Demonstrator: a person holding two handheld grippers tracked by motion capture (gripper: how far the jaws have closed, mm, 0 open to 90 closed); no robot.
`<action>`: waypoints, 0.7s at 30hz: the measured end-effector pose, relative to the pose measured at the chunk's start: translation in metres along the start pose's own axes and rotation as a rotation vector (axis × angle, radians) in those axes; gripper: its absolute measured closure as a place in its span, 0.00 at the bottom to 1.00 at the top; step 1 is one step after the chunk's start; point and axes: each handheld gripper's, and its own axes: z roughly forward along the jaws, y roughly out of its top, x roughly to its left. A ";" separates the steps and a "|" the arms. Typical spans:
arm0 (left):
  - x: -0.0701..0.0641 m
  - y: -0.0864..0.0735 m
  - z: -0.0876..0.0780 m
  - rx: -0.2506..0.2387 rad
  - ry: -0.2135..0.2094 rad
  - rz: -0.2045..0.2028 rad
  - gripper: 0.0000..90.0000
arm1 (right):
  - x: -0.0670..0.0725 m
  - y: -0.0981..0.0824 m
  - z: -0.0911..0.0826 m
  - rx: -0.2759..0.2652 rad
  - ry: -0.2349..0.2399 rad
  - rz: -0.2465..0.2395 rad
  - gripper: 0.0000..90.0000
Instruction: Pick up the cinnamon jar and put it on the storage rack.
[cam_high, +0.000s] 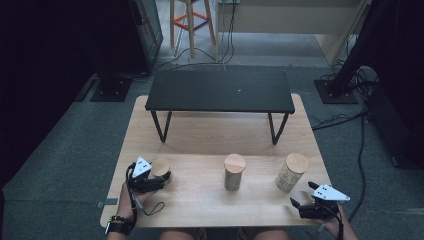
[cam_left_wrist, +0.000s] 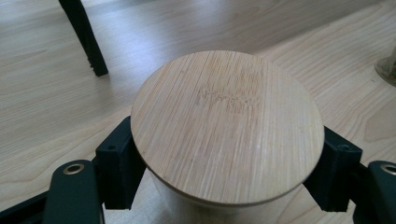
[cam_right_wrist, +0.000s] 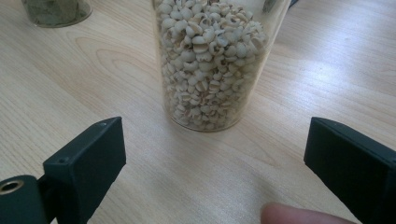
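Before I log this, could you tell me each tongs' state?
Left tongs: closed on the bamboo-lidded jar.
Right tongs: open, holding nothing.

One camera looks down from above my side onto the light wooden table (cam_high: 210, 135). My gripper cameras sit close, sharing its tabletop.

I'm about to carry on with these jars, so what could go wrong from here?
The left gripper clamps the left jar just beneath its bamboo lid, so a lift might slip or pop the lid. The right gripper is open near the grain jar; a careless advance could knock it over. The black shelf stands close behind.
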 end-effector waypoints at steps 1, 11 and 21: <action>0.000 0.000 0.000 0.000 0.002 -0.009 0.29 | 0.000 0.000 0.000 0.000 0.000 -0.001 0.06; 0.001 0.013 -0.012 -0.020 0.015 -0.039 0.29 | -0.001 0.000 0.000 0.001 0.004 -0.005 0.06; 0.001 0.039 -0.020 -0.028 0.000 -0.019 0.29 | 0.000 0.000 0.000 0.004 0.002 -0.007 0.06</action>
